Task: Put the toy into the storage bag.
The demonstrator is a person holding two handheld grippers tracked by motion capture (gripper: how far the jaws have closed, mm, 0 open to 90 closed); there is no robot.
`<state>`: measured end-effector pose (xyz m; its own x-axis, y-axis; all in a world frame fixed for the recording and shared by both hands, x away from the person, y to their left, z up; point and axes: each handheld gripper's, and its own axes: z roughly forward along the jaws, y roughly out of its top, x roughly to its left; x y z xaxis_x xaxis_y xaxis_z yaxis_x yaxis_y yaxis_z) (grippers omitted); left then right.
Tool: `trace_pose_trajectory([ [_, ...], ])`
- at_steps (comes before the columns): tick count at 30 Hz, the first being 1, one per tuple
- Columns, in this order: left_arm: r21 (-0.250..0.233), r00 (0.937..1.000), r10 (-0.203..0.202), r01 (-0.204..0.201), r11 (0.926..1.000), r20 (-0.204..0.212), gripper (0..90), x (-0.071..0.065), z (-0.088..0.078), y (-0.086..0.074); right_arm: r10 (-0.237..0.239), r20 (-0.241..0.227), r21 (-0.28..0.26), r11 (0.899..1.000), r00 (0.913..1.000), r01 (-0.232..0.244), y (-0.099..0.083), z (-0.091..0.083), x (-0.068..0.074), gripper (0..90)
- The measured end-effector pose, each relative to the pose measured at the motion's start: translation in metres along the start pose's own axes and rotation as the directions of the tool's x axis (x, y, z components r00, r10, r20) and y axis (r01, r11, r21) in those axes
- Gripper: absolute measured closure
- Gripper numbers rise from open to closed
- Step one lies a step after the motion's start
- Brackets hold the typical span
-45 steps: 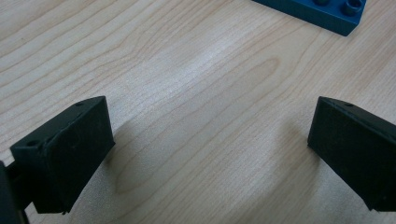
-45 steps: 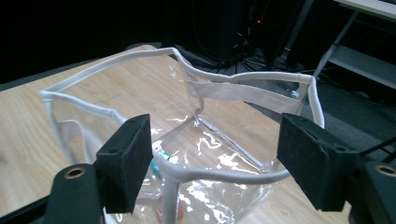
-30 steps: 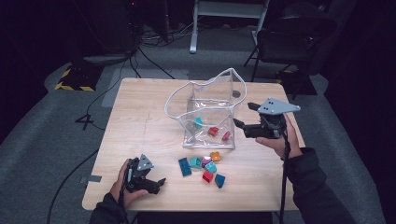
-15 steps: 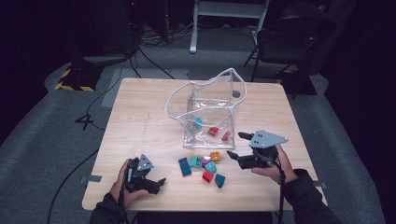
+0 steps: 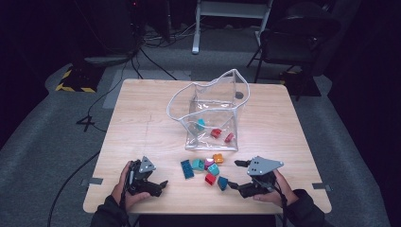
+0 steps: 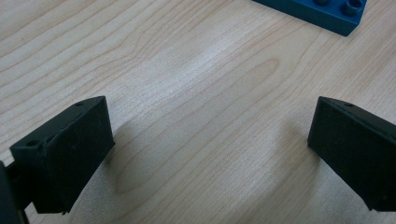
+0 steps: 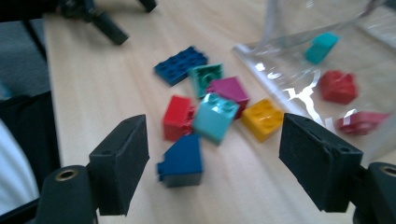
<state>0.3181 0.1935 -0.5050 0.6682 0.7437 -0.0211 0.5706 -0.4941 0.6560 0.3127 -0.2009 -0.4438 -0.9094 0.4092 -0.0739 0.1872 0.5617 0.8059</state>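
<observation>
- The high view takes in the whole tabletop (image 5: 142, 118): a clear plastic bag (image 5: 210, 116) standing open at the middle, with a loose cluster of bricks (image 5: 205, 168) just in front of it.
- The right gripper view tells the colours: a dark blue sloped brick (image 7: 181, 161) nearest, then a red brick (image 7: 178, 116), a turquoise brick (image 7: 215, 116), a purple one, a yellow one and a flat blue plate (image 7: 181, 65).
- Right gripper (image 5: 239, 175): jaws wide apart, holding nothing, low beside the cluster; the dark blue sloped brick lies between them in its own view.
- Left gripper (image 6: 210, 154): jaws wide apart over bare wood, empty.
- The bricks inside the bag are blurred by glare; the left gripper view cuts off the blue plate at its top edge.
</observation>
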Motion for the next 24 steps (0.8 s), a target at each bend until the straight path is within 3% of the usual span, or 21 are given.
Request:
trace_pose_trajectory([
  [6,0.0,1.0,0.0,0.0,1.0,0.002,0.3,0.0,0.0,0.0,-0.055,-0.053,0.033,0.998,0.9971,0.057,-0.017,0.015,0.01,24.9],
  [14,0.0,1.0,0.0,0.0,1.0,0.002,0.2,0.0,0.0,0.0,-0.049,-0.075,0.048,0.997,0.996,0.053,-0.026,0.03,0.012,27.2],
  [18,0.0,1.0,0.0,0.0,1.0,0.0,0.2,0.0,0.0,0.0,-0.024,-0.092,0.065,0.997,0.9955,0.03,-0.032,0.041,0.013,27.8],
  [20,-0.001,1.0,-0.003,0.003,1.0,0.002,0.2,0.0,0.0,0.0,-0.036,-0.082,0.078,0.996,0.996,0.043,-0.033,0.045,0.014,28.3],
  [24,0.0,1.0,0.0,0.0,1.0,0.0,0.3,0.0,0.0,0.0,-0.018,-0.074,0.084,0.996,0.9971,0.025,-0.036,0.051,0.014,29.8],
])
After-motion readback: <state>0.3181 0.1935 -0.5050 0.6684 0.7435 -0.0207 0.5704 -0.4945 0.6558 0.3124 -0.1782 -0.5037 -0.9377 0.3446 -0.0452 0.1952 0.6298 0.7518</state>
